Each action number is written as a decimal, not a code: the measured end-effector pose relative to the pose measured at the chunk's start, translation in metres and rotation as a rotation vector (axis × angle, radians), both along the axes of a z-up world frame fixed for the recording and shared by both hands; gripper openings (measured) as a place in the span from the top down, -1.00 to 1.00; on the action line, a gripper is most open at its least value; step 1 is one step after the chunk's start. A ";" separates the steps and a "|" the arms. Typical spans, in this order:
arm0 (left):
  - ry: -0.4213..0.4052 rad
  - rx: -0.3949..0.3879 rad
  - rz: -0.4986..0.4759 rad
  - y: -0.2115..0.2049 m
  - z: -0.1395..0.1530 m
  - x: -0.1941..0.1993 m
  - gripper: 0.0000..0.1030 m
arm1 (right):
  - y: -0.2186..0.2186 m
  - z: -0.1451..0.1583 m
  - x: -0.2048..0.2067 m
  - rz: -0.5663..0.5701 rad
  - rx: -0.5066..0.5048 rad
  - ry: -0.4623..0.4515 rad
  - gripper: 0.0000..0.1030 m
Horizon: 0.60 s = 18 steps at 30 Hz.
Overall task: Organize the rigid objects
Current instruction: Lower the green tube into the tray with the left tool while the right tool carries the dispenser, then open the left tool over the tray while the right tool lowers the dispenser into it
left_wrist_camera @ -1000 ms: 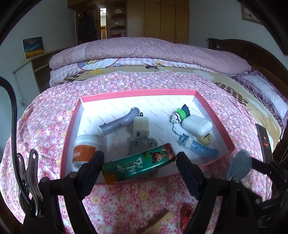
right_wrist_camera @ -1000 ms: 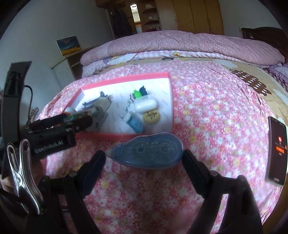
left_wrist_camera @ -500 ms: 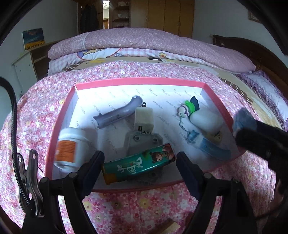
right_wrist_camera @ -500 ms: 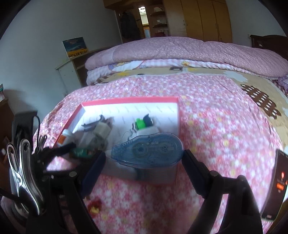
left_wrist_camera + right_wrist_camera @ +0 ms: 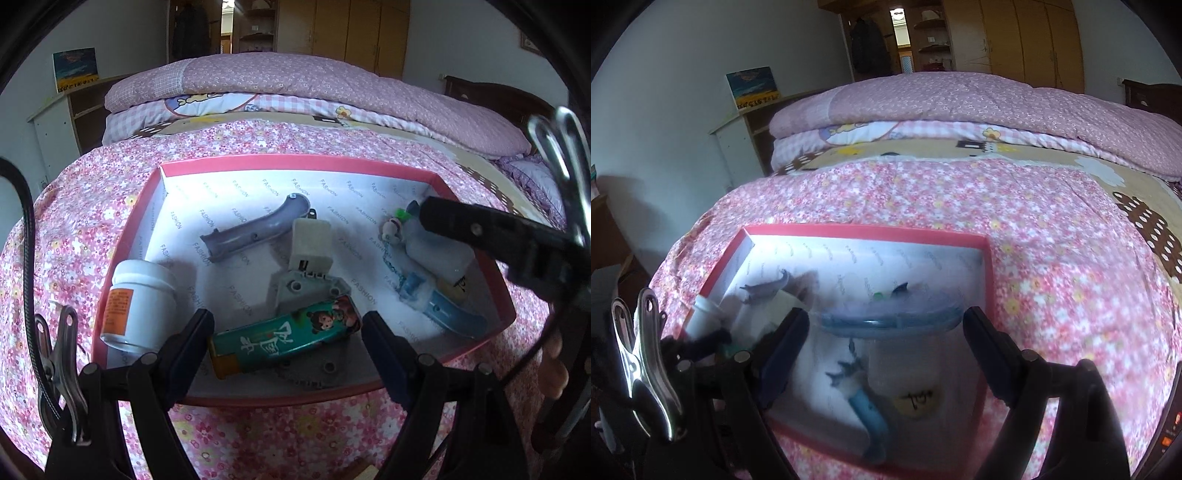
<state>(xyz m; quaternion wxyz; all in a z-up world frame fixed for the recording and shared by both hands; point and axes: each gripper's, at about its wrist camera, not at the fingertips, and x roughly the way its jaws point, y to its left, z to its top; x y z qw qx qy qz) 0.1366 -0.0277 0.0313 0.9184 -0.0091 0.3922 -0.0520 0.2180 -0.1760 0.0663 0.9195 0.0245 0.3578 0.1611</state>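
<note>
Carried from above the bedspread, the blue tape dispenser (image 5: 890, 319) now hangs over the pink tray (image 5: 986, 295), clamped end to end in the right gripper (image 5: 886, 332). Left gripper (image 5: 286, 343) grips the green lighter (image 5: 284, 338) lengthwise. Both look light, stiff, slick-shelled; flat ends suit gripping.

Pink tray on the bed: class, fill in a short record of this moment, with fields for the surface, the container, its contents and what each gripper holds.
surface: floral bedspread
container: pink tray, white lining
contents: white bottle, grey curved part, white plug, grey bracket, blue handle
left gripper: shut on green lighter, above the tray
right gripper: shut on blue tape dispenser, above the tray
</note>
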 end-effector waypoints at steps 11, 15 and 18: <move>0.005 0.000 0.000 -0.001 0.000 0.001 -0.66 | -0.003 -0.001 0.006 -0.021 -0.001 0.006 -0.70; 0.019 -0.003 -0.007 0.001 0.000 0.000 -0.66 | -0.004 -0.001 0.001 -0.021 -0.009 0.011 -0.70; 0.016 -0.023 -0.004 0.004 0.003 -0.002 -0.66 | -0.003 -0.001 -0.002 -0.020 -0.018 0.011 -0.70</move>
